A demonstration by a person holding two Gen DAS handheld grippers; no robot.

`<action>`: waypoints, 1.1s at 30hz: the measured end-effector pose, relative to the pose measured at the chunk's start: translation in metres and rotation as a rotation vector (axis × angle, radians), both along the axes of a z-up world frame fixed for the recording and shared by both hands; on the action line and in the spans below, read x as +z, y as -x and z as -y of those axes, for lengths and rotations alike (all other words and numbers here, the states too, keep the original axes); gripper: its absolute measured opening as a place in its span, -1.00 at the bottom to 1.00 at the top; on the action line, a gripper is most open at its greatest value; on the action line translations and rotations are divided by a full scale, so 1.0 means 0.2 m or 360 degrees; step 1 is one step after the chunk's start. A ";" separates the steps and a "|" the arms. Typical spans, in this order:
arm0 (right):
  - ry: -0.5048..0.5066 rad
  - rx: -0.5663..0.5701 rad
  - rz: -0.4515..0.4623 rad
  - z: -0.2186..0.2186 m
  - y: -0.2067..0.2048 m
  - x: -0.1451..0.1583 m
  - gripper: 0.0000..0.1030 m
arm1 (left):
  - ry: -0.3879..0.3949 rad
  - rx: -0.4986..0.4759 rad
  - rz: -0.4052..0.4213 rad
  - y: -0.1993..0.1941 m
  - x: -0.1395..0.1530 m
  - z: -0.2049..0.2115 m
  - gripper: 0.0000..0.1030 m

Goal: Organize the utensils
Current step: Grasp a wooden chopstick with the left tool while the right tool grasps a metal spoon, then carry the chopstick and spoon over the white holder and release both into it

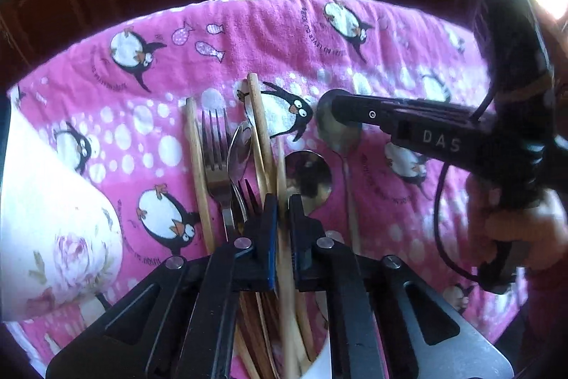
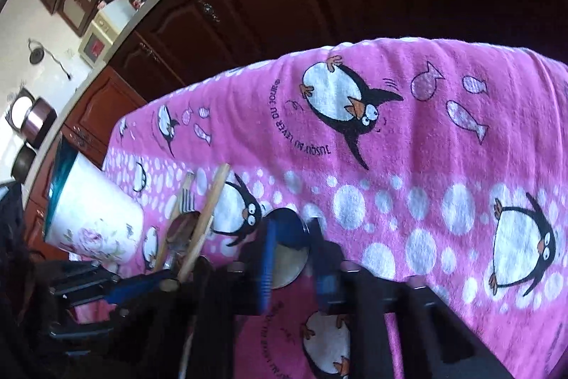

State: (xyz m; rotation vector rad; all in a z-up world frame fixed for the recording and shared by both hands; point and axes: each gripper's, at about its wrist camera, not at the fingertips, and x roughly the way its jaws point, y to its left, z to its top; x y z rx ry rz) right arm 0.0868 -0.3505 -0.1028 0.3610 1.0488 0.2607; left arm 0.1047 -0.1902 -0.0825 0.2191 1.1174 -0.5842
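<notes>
Left wrist view shows the left tool (image 1: pixel 283 212) with its jaws narrowed to a slim gap around a wooden chopstick (image 1: pixel 284 258), pads close on either side of it. That chopstick rises from a white cup (image 1: pixel 321 366) under the tool, which also holds more sticks. On the pink towel (image 1: pixel 248 34) covering the desk lie two forks (image 1: pixel 214 158), two more chopsticks (image 1: pixel 261 126) and three spoons: one (image 1: pixel 239 148) among the forks, one (image 1: pixel 314 176) just beyond the fingers, one (image 1: pixel 335 130) to the right. The right tool (image 2: pixel 294 258) is half open, straddling that last spoon's bowl (image 2: pixel 289 258); whether the pads touch it I cannot tell. A floral mug (image 1: pixel 53 219) lies on its side at left.
</notes>
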 end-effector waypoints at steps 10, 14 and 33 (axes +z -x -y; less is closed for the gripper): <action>0.0074 -0.0016 0.0184 0.01 0.17 0.22 -0.95 | 0.0178 0.0076 0.0117 0.12 0.24 -0.21 -0.90; 0.0061 -0.0066 0.0100 0.04 0.14 0.18 -0.89 | 0.0211 0.0110 0.0140 0.18 0.29 -0.28 -0.90; 0.0115 -0.0033 0.0189 0.05 0.21 0.27 -0.96 | 0.0405 0.0269 0.0216 0.35 0.51 -0.55 -0.90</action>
